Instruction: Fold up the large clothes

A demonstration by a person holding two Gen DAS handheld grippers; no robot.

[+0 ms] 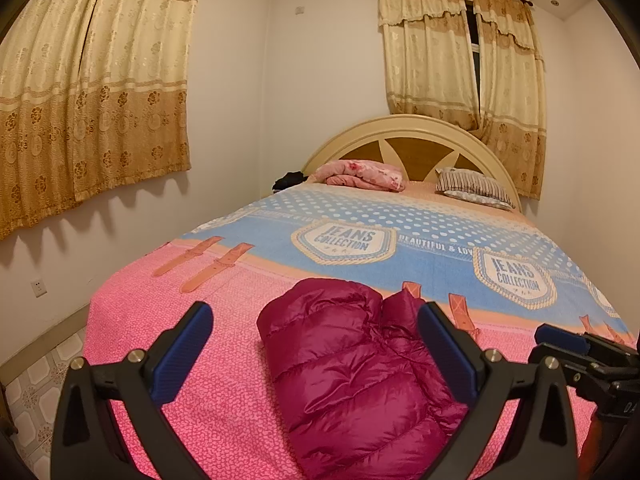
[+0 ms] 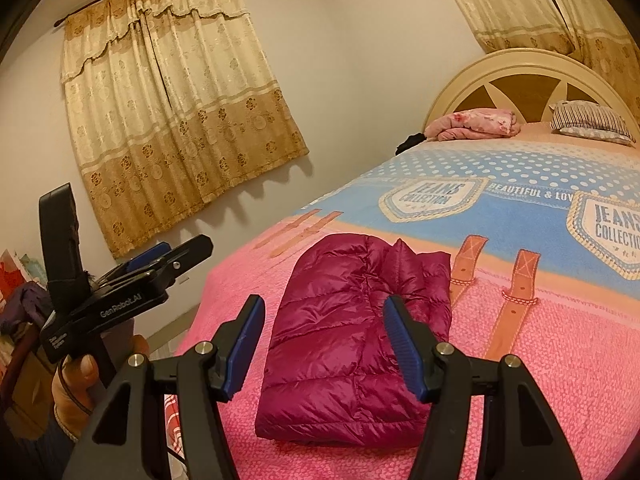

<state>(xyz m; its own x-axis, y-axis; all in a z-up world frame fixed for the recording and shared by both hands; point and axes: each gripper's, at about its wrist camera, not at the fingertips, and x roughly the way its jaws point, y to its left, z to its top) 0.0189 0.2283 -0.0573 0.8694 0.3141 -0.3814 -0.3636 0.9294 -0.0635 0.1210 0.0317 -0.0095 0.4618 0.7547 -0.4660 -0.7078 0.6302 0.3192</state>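
Apparently both tools are hanging free above the near end of the bed, and neither is gripping anything. On the left gripper [image 1: 316,344] the blue fingers [image 1: 186,352] are standing wide apart, with the magenta down jacket [image 1: 356,380] showing in the gap between them and running under the right-hand finger. On the right gripper [image 2: 324,344] the fingers [image 2: 244,344] are likewise spread, framing the same jacket, which is filling most of the space between the pads and reaching beyond the tips. Nothing is touching the pads in either view.

The jacket is lying on the pink part of the bedspread [image 1: 160,320], already gathered into a thick, puffy bundle with its layers stacked. I judge the open, lifted stance to mean the folding is largely done, and the bundle is sitting where it can rest flat. Its long axis is running away from the fingertips, toward the headboard [image 1: 408,132], and it is leaning a little to the right in the right wrist view. The squared, neat edge is sitting nearest the fingers; the crumpled, uneven end is pointing to the far side.

Beyond the tips, the blue dotted band of the spread is stretching on, and a folded pink quilt [image 1: 360,174] and a striped pillow [image 1: 472,188] are resting against the headboard.
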